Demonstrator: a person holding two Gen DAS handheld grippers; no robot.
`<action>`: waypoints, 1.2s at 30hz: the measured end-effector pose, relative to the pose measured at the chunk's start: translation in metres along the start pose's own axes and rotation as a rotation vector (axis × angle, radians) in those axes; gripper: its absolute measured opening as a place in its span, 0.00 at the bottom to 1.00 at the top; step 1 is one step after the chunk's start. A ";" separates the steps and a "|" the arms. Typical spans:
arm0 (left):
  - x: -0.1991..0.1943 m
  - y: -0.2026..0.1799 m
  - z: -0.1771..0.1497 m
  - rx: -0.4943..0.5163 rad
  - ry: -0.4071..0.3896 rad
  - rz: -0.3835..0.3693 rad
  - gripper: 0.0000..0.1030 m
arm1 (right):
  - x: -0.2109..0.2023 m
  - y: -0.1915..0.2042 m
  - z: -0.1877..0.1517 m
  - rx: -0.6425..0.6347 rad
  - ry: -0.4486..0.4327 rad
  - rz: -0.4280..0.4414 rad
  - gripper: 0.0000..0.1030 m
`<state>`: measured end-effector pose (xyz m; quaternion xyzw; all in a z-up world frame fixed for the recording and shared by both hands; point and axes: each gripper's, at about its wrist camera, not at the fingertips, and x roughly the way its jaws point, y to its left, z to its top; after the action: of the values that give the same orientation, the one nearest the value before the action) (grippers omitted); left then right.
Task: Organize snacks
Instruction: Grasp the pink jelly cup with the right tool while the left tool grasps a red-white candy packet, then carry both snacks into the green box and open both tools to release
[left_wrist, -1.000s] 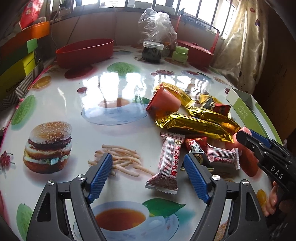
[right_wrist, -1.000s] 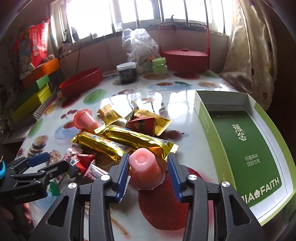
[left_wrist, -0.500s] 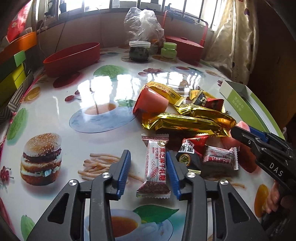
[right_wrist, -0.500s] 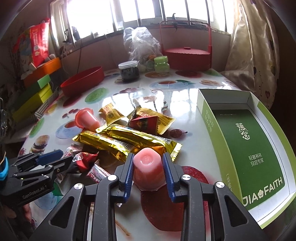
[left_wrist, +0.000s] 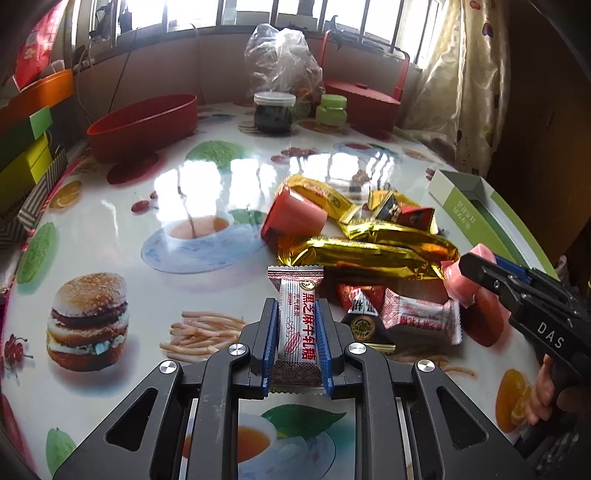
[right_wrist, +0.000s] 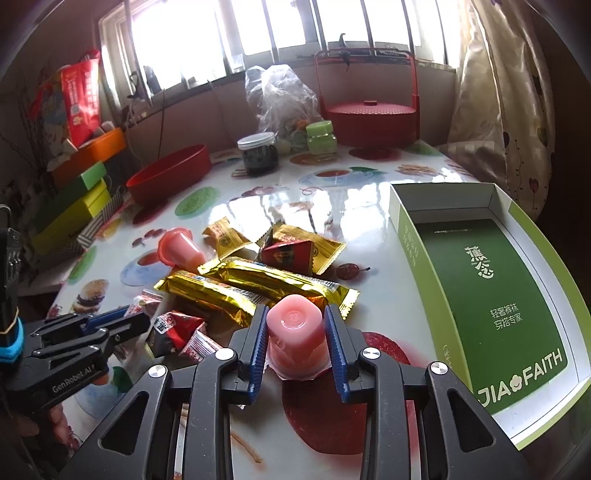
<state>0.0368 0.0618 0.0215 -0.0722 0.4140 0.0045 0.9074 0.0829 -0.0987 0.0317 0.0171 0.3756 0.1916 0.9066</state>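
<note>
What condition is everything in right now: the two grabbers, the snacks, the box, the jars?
left gripper: shut on white candy
right gripper: shut on pink jelly cup
second jelly cup: lying on its side
green box: open, nothing inside
dark jar: lid on
red basket: lid on

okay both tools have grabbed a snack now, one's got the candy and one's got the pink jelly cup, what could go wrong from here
1. The left tool pinches the white candy wrapper by its thin sides; it could slip or twist out when lifted.
2. The right tool squeezes the soft pink jelly cup; too much pressure might deform it or burst the seal.
3. The gold bars lie right beside the cup, so lifting could drag them along.
</note>
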 end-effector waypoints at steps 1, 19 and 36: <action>-0.003 0.000 0.002 -0.001 -0.007 -0.001 0.20 | -0.002 0.000 0.000 0.003 -0.002 0.003 0.28; -0.027 -0.058 0.039 0.091 -0.084 -0.147 0.20 | -0.045 -0.023 0.018 0.046 -0.094 -0.011 0.28; -0.009 -0.142 0.063 0.178 -0.056 -0.330 0.20 | -0.077 -0.087 0.022 0.128 -0.151 -0.156 0.28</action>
<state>0.0875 -0.0695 0.0874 -0.0585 0.3697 -0.1788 0.9099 0.0772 -0.2045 0.0847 0.0602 0.3177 0.0940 0.9416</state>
